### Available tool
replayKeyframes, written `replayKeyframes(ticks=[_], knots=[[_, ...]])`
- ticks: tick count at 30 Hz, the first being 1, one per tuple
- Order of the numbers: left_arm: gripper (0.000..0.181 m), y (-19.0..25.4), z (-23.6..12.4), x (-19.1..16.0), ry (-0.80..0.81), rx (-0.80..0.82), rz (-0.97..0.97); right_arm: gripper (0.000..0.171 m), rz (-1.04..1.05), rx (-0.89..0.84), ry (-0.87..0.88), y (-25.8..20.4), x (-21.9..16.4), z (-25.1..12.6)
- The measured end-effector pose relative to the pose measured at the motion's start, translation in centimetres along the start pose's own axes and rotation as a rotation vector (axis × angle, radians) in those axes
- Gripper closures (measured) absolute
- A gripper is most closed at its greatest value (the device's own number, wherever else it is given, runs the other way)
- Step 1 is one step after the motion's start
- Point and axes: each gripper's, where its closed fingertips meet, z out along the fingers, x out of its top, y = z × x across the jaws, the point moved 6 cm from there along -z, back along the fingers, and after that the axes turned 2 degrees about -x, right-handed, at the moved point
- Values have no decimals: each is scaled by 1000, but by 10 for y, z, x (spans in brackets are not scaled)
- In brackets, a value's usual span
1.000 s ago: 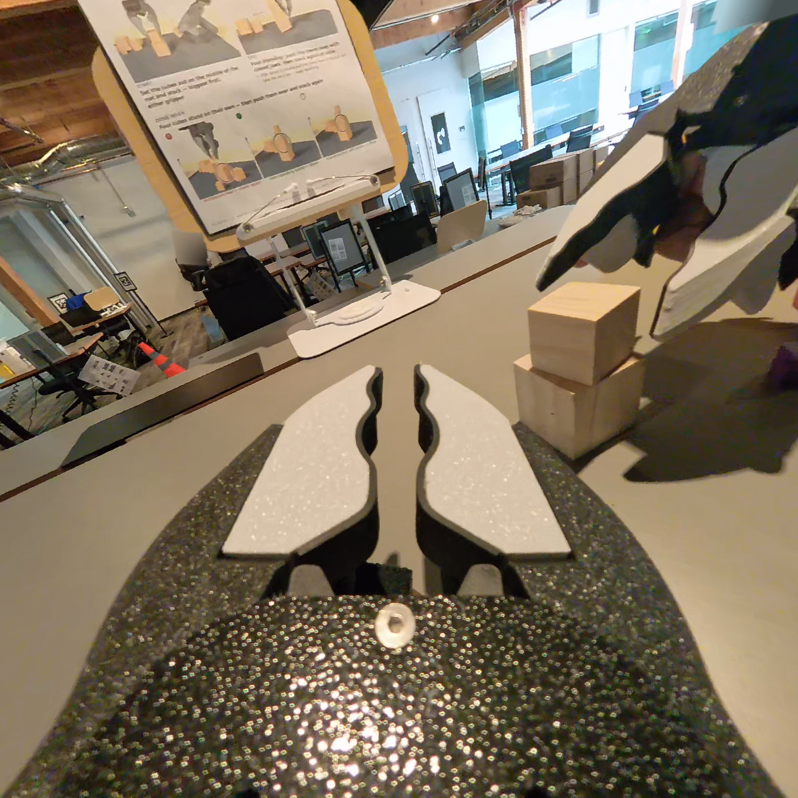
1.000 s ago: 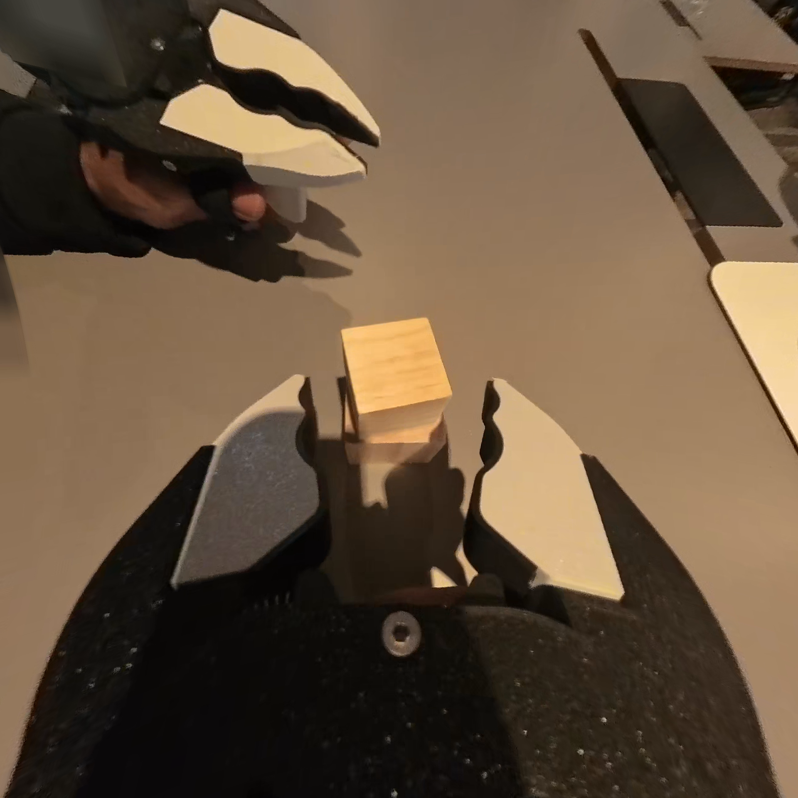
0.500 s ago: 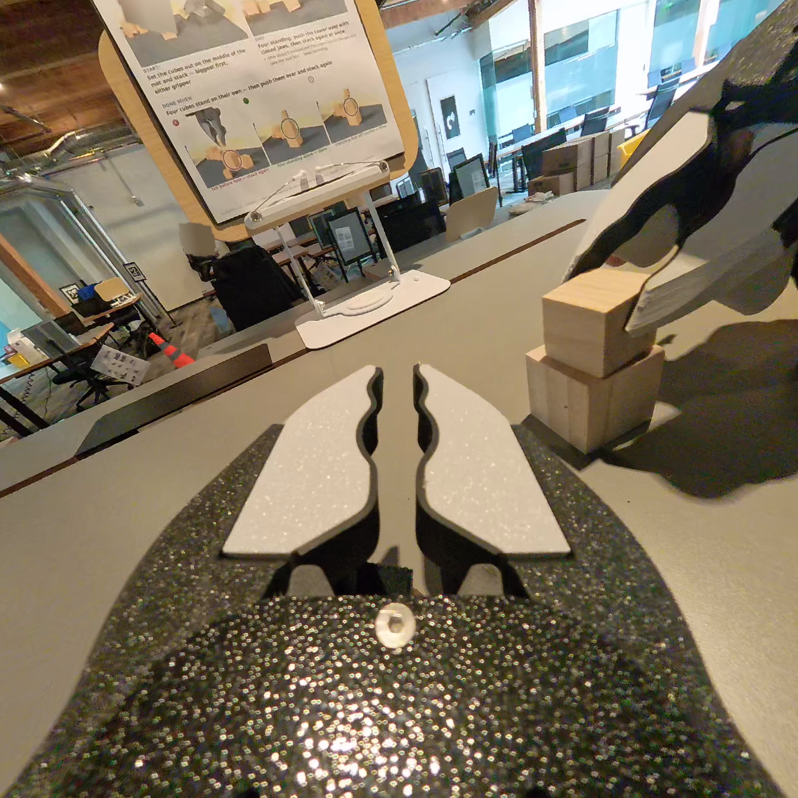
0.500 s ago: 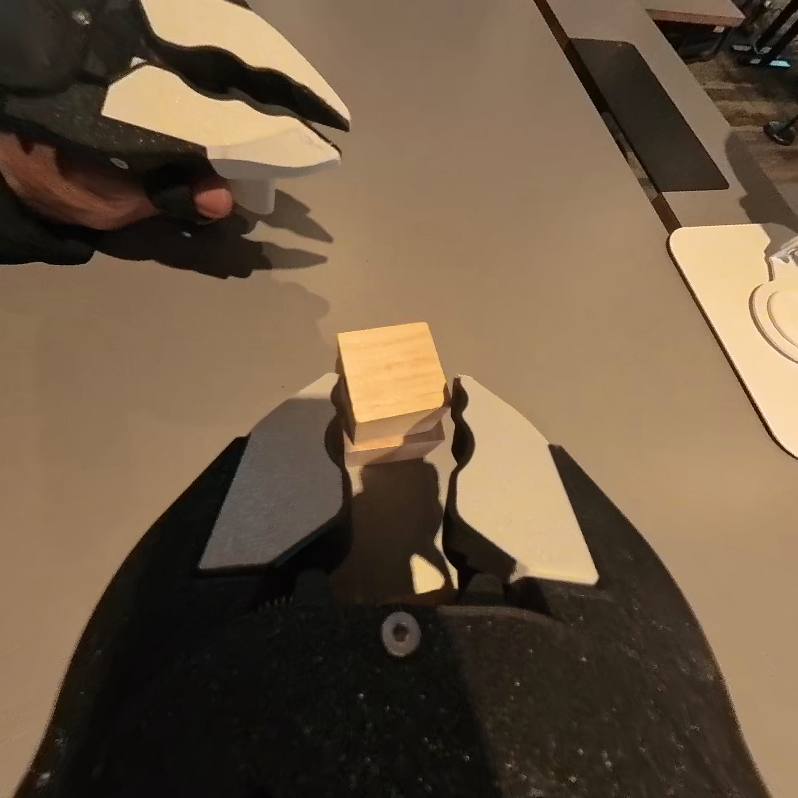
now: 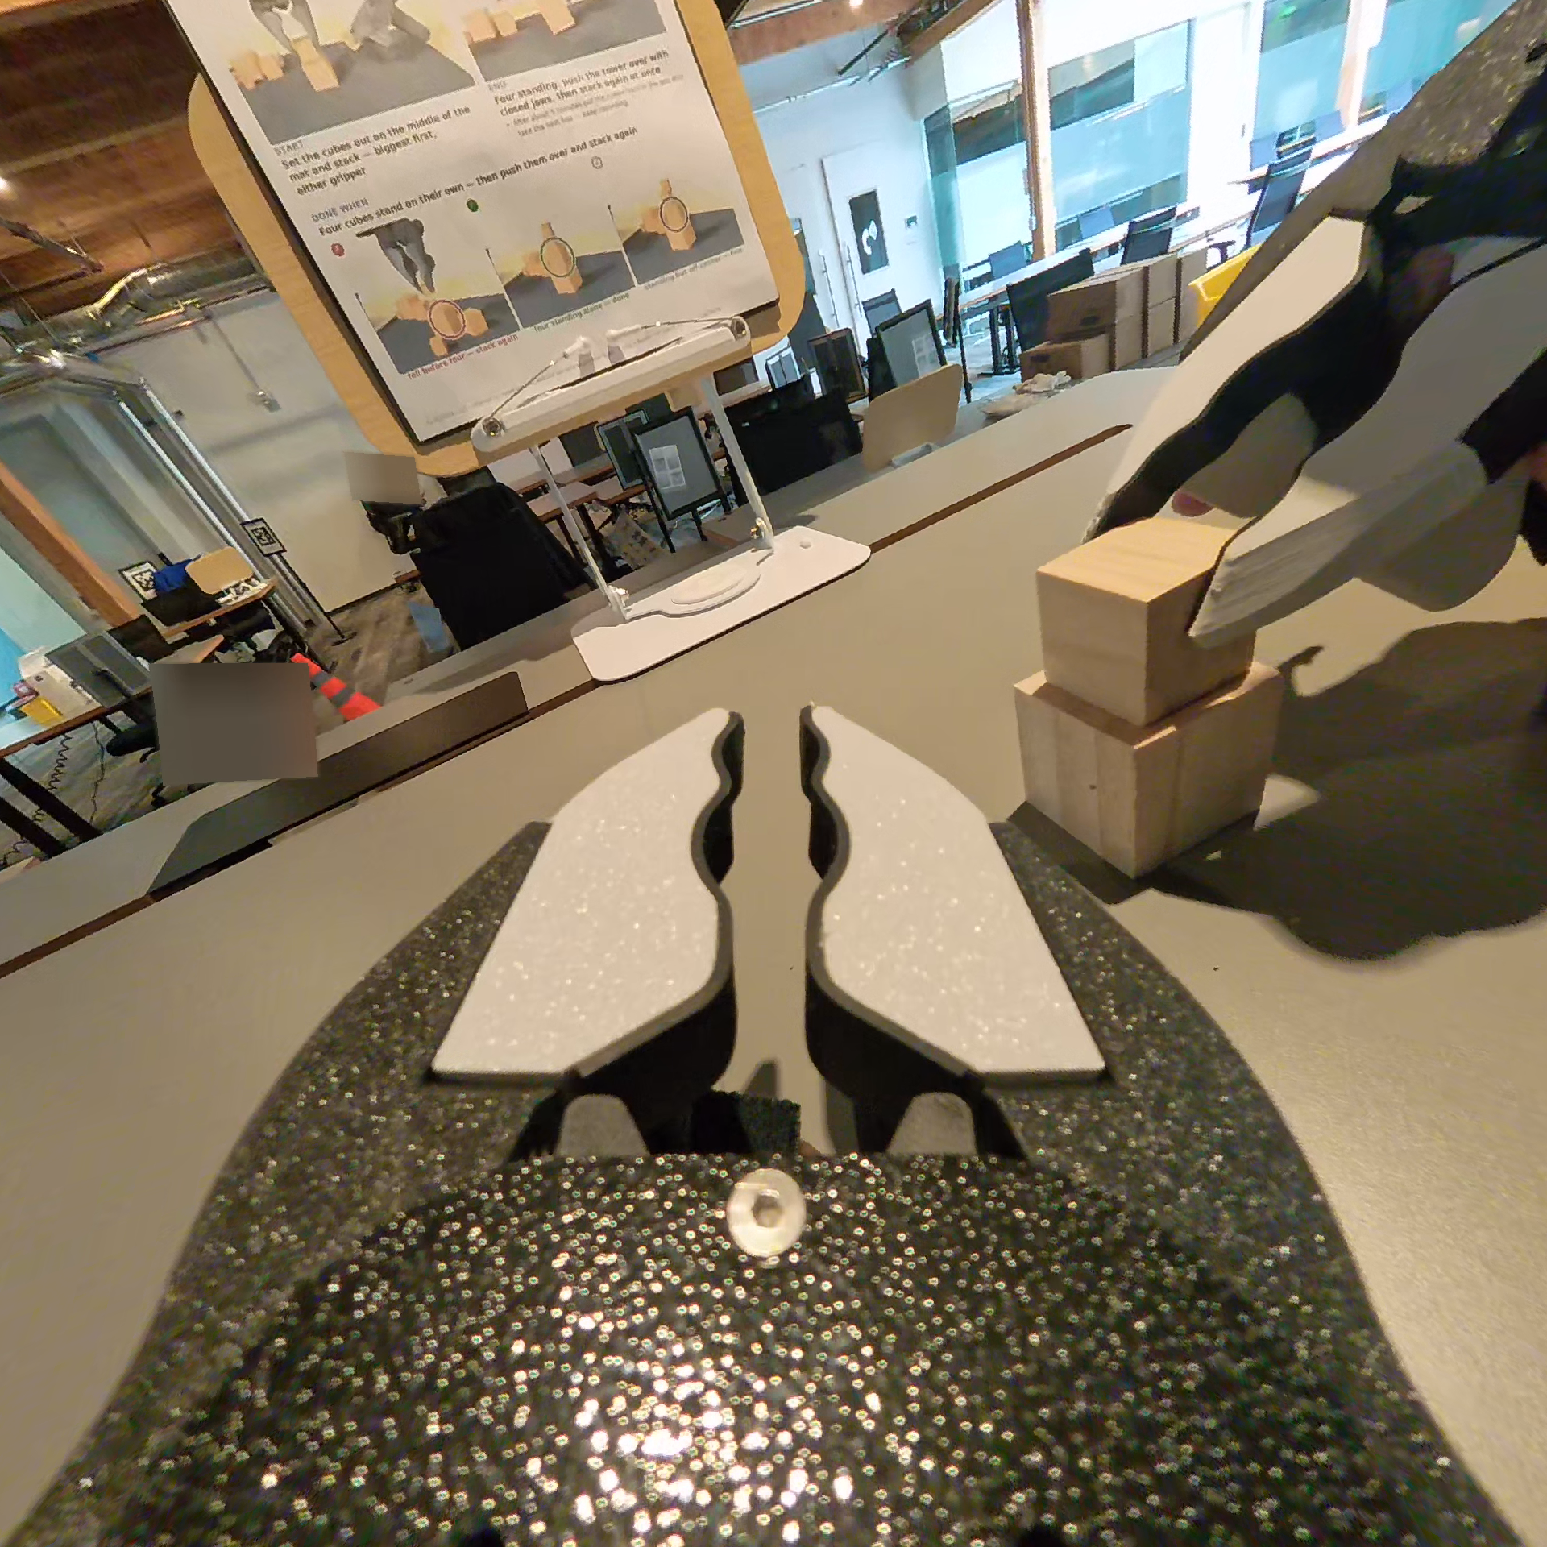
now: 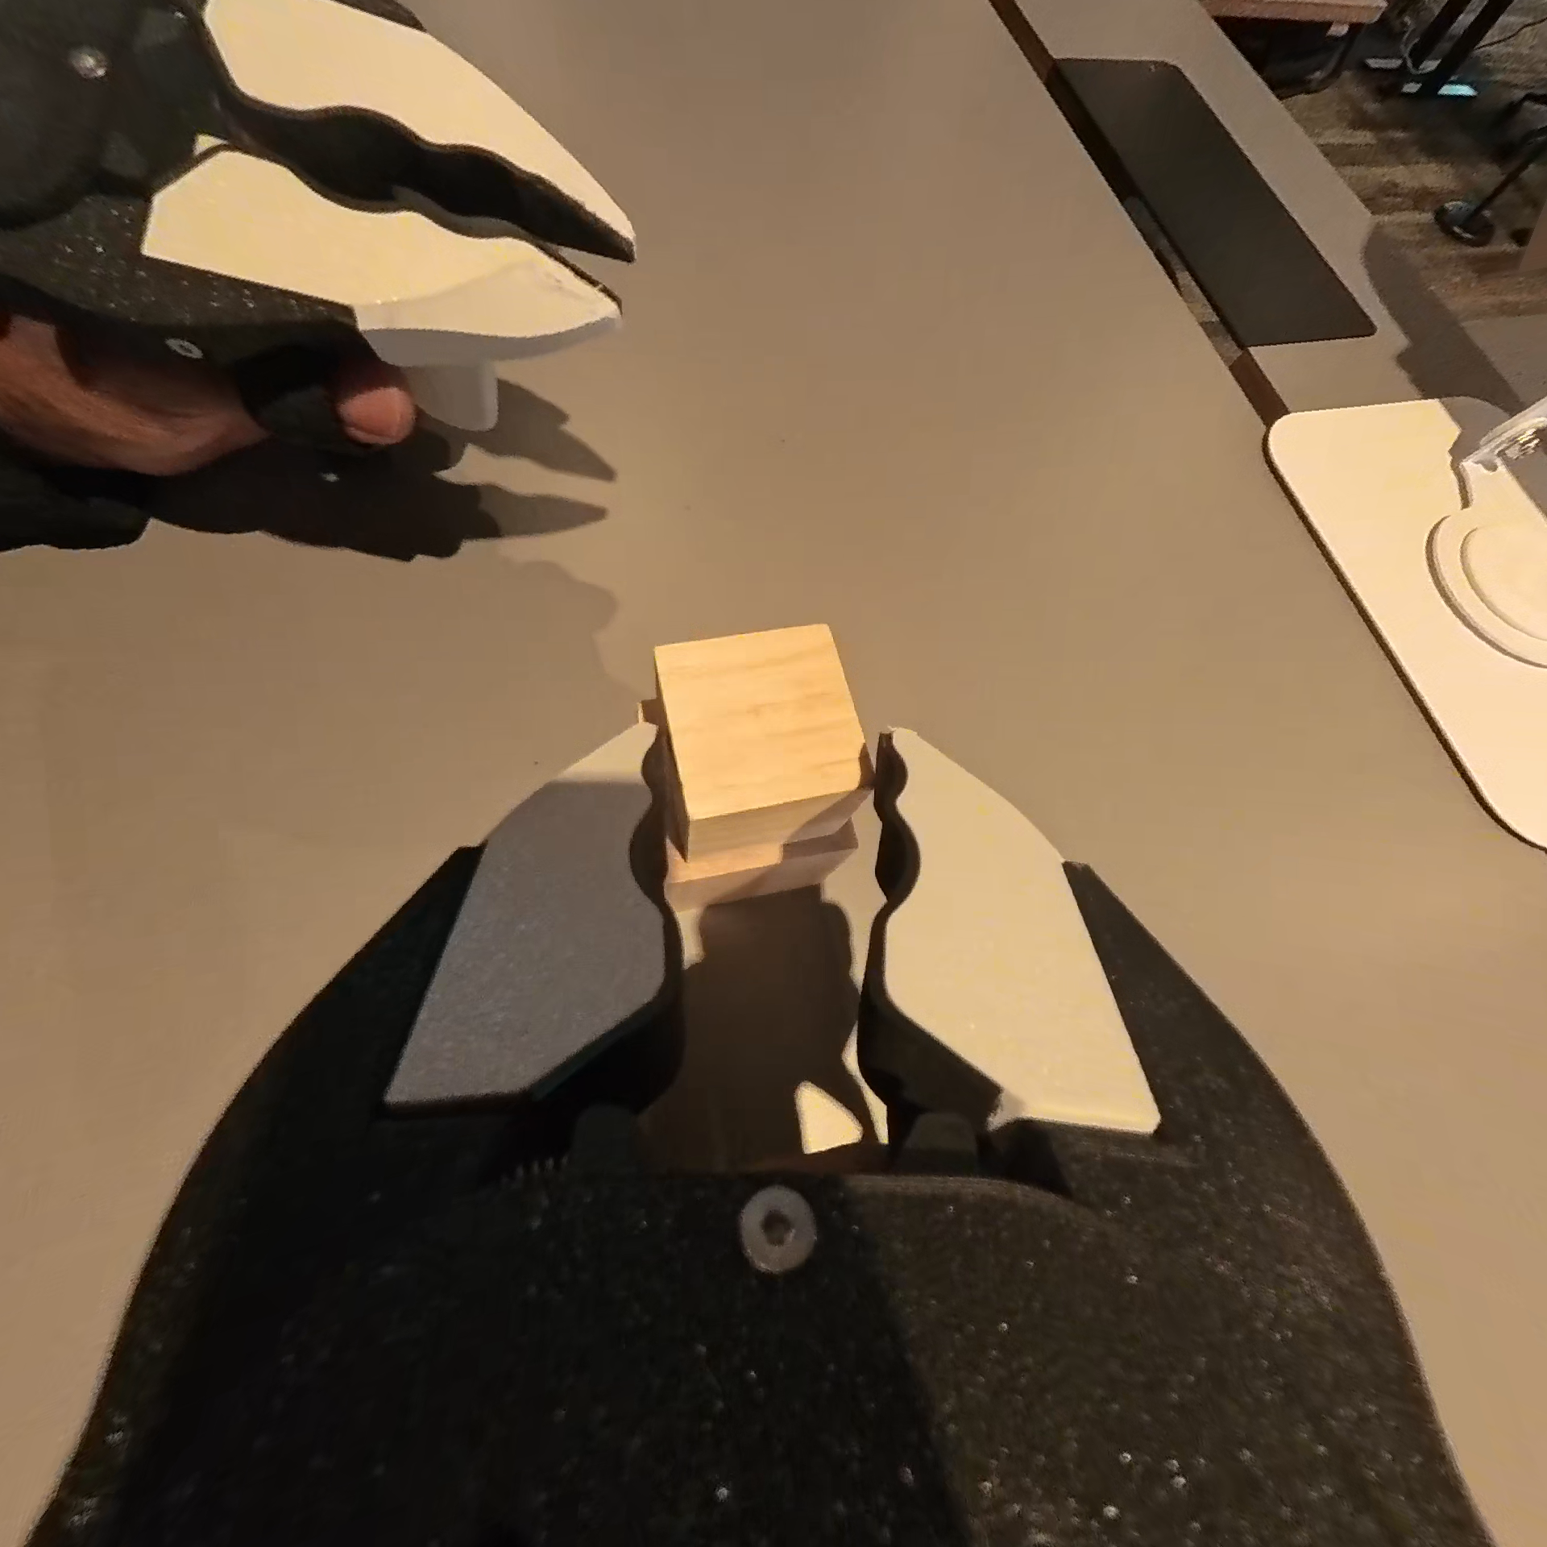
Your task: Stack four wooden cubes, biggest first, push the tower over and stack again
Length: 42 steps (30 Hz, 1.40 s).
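Observation:
Two pale wooden cubes stand stacked on the grey table [image 6: 921, 418]. The smaller upper cube [image 6: 758, 720] sits twisted on the larger lower cube [image 5: 1147, 778]. My right gripper [image 6: 766, 741] is shut on the upper cube, one finger against each side. The cube still rests on the lower one. In the left wrist view the upper cube [image 5: 1122, 619] shows at the right, with the right gripper's fingers [image 5: 1339, 536] reaching down onto it. My left gripper [image 5: 766, 720] is shut and empty, low over the table to the left of the stack. It also shows in the right wrist view [image 6: 619, 268]. No other cubes are in view.
A stand with an instruction sheet [image 5: 502, 209] rests on a white base [image 5: 728, 594] at the table's far side; the base also shows in the right wrist view [image 6: 1381, 544]. A black pad [image 6: 1214, 201] lies by the far edge. A gloved hand [image 6: 167, 418] holds the left gripper. There is about 11 cm between the tips of the two grippers.
My right gripper has come down over the stack and its fingers have closed in on the upper cube. My left gripper has stayed shut and shifted only slightly.

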Motion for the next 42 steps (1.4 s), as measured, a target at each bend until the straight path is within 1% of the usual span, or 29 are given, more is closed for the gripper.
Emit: replayKeyframes(ticks=[17,21,24,30,34,36,40,42], knots=[[169,0,0,0,-4,-2,1,124,18,-1,1,0,0,1],[170,0,0,0,-2,-1,-2,112,25,17,2,-1,-2,-3],[170,-1,0,0,3,0,-5,105,48,10,14,-2,-10,-15],[169,-1,0,-1,-4,3,-5,105,100,-84,55,-5,-39,-60],[170,0,2,-1,-10,3,17,113,90,-193,42,2,-75,-96],[170,0,3,-1,-9,1,31,116,124,-236,42,6,-98,-111],[170,1,5,-2,4,-2,72,118,274,-216,117,4,-136,-125],[170,2,7,-2,8,0,106,118,306,-218,127,1,-142,-129]])
